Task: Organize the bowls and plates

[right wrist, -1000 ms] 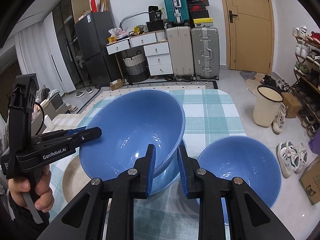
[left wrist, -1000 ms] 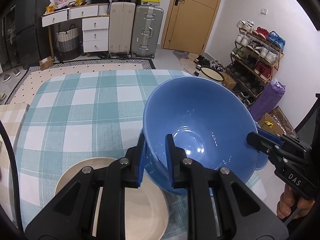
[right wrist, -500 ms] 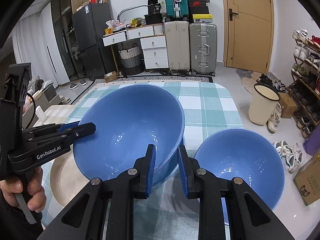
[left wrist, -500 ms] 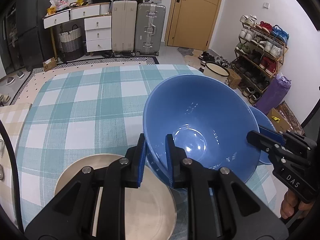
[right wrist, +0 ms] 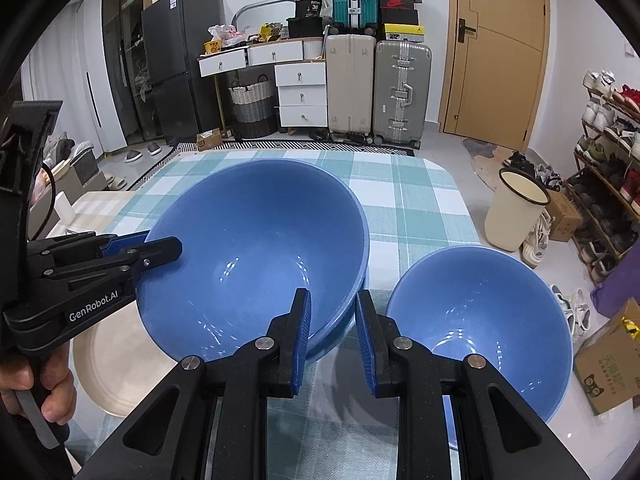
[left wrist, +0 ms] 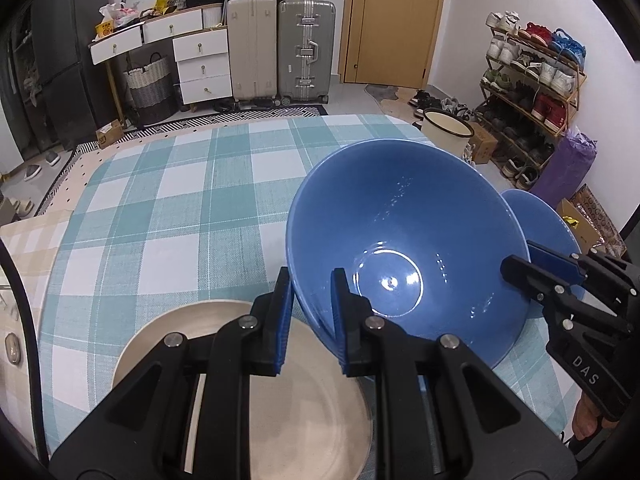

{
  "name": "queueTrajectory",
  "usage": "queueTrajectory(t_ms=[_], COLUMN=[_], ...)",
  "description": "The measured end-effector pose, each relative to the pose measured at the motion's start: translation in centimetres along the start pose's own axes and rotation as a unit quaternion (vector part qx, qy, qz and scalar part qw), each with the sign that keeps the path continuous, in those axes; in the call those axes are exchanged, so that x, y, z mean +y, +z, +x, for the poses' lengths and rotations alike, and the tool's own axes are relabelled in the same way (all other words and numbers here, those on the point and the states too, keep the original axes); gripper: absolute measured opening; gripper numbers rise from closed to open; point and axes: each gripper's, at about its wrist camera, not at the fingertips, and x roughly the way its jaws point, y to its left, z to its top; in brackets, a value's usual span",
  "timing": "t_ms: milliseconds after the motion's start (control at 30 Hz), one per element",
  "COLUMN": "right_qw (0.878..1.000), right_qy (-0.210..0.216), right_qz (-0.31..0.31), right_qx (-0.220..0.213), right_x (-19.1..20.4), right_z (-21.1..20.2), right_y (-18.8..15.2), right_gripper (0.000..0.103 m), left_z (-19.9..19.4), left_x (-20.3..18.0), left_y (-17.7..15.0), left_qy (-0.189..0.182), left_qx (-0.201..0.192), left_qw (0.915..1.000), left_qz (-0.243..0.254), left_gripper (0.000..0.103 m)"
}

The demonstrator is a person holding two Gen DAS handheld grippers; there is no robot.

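left wrist view is showing the left gripper [left wrist: 308, 312] pinching the near-left rim of the big blue bowl [left wrist: 404, 252], one pad inside the wall and one outside, while the right gripper [left wrist: 528, 264] is pinching the rim on the opposite side. the bowl is hanging tilted between the two, partly over the edge of the beige plate [left wrist: 280, 392] on the checked bench [left wrist: 168, 208], and i cannot tell whether its base is touching anything.

the risk, as i am judging it, is coming from two thin rim grips on a smooth, glossy wall: if one hand is dropping faster than the other, the bowl could be twisting out of a pad or knocking its base on the plate's lip. a sideways drift to the right could also be bumping it into the small blue bowl [right wrist: 480, 320].

right wrist view is giving what the left one is nearly hiding: the small bowl is sitting whole, just beside the big one, near the bench's right edge. the left view alone is showing the plate's full width.
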Motion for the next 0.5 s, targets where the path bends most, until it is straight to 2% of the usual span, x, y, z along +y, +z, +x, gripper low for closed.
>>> queueTrajectory(t_ms=[267,500], right_qw=[1.0,0.999], right_qy=[-0.011,-0.018], right_qz=[0.021,0.031], right_qx=[-0.003,-0.002], right_x=[-0.3,-0.5], right_z=[0.4,1.0], right_y=[-0.4,-0.8], right_gripper=[0.024,0.024], left_z=[0.9,1.6], left_x=[-0.2,-0.8], left_y=[-0.1,-0.1], left_qy=[-0.008,0.006], left_qx=[0.011,0.013], left_qw=[0.9998,0.9993], left_qz=[0.016,0.035], left_gripper=[0.015,0.015])
